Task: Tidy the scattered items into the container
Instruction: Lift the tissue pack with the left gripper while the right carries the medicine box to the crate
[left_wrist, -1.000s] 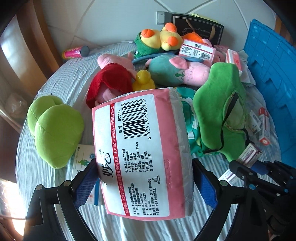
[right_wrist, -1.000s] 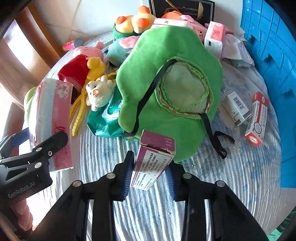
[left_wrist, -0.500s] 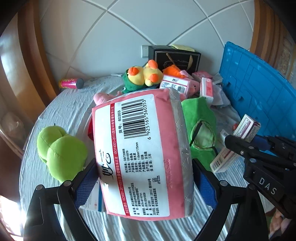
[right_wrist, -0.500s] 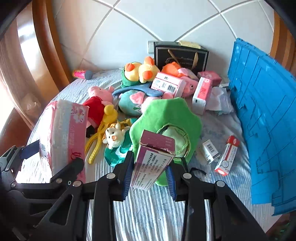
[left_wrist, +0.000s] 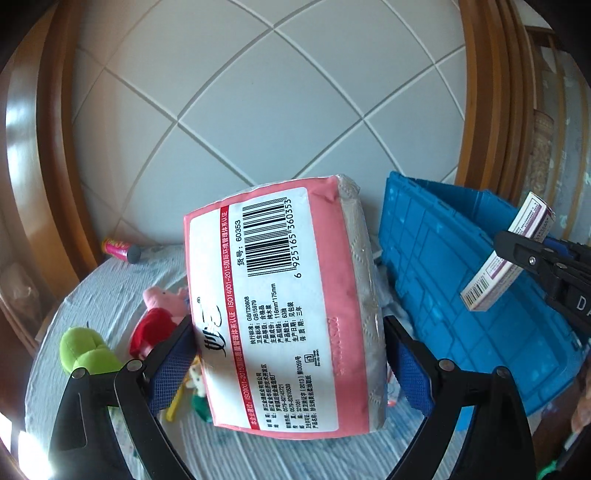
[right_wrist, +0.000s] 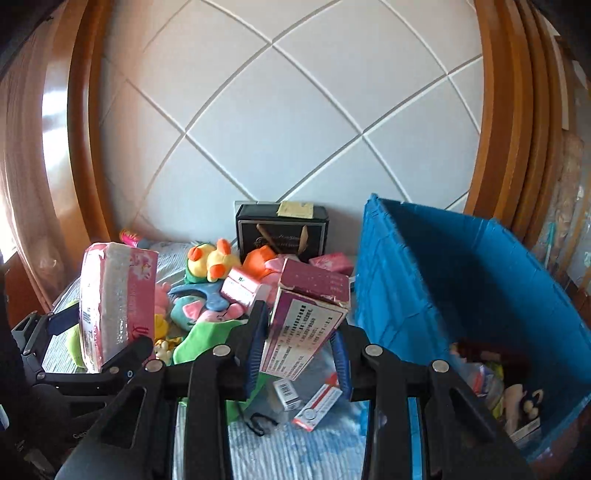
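Now our left gripper (left_wrist: 288, 363) clamps the pink tissue pack (left_wrist: 280, 306), held up left of the blue crate (right_wrist: 461, 280). Our right gripper (right_wrist: 299, 347) pinches the purple box (right_wrist: 306, 321), raised just left of that crate's near wall.

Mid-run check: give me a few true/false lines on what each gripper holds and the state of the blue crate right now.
1. The left gripper holds a pink tissue pack. True.
2. The right gripper is open and holds nothing. False: it is shut on a maroon-topped carton.
3. The blue crate already has items inside. True.
4. The tissue pack lies flat on the table. False: it is held up in the air, clear of the table.
5. The crate stands to the left of the toys. False: it stands to their right.
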